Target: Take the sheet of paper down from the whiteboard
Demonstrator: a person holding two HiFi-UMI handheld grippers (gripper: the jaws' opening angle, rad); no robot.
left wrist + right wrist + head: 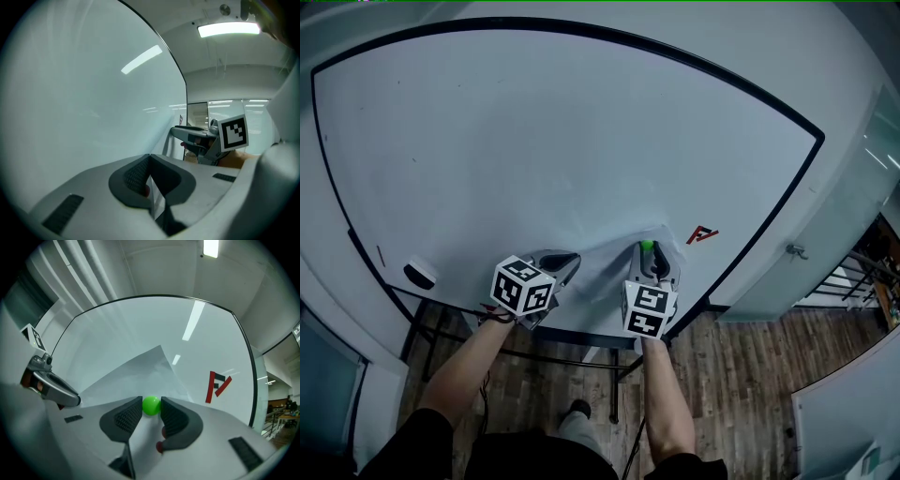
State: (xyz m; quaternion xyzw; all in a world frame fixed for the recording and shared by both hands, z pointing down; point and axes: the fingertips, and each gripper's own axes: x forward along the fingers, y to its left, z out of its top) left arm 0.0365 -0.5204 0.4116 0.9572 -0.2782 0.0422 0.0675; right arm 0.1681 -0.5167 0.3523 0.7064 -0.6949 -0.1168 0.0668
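Observation:
A white sheet of paper [609,267] lies against the lower middle of the whiteboard [534,141], its top right corner bulging off the board. A round green magnet [647,247] sits on the sheet's right part. My right gripper [649,255] points at the board with the green magnet [151,404] filling the gap between its pads, the paper [136,376] spread behind it. My left gripper [572,260] is shut on the sheet's left edge, and a thin strip of paper [157,199] runs between its closed pads. The right gripper [187,133] shows beyond it.
A red and black logo [701,234] marks the board to the right of the magnet. An eraser [420,274] rests at the board's lower left. Below are the stand's dark bars [581,337] and a wooden floor [750,375]. A door handle [795,250] is at the right.

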